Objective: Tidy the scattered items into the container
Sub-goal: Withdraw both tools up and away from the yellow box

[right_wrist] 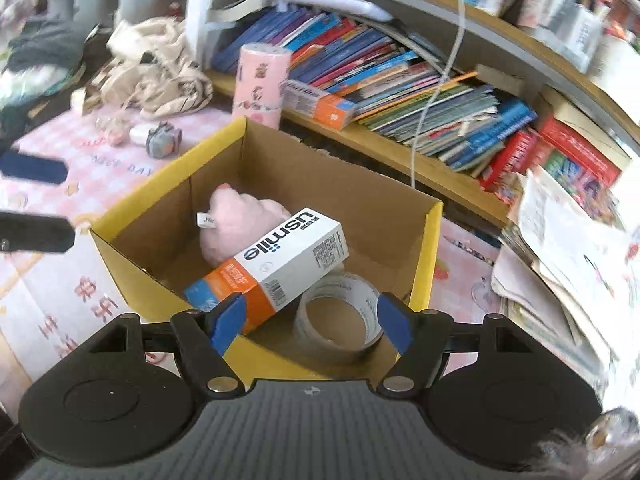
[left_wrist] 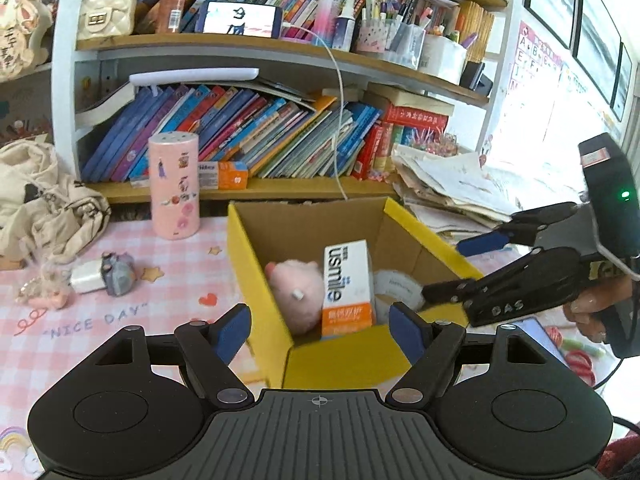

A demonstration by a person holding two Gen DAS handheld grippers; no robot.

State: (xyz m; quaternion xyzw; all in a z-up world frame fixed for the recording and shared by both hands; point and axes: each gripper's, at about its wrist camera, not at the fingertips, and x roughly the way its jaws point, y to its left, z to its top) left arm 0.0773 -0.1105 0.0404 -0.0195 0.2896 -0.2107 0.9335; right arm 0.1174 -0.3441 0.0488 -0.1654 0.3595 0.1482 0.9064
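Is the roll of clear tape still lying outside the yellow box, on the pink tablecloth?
No, the tape roll lies inside the yellow box, beside the usmile carton.

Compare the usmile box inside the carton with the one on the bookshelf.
The usmile box in the carton lies tilted, propped on the pink plush and tape roll; the shelf usmile box lies flat beside the pink canister. One is already tidied, the other isn't. Both are white with orange ends.

We see our right claw (right_wrist: 314, 322) spread wide and empty above the near rim of the yellow cardboard box (right_wrist: 428, 256). Inside lie a pink plush toy (right_wrist: 240, 216), a usmile box (right_wrist: 280, 262) tilted across it, and a tape roll (right_wrist: 340, 316).
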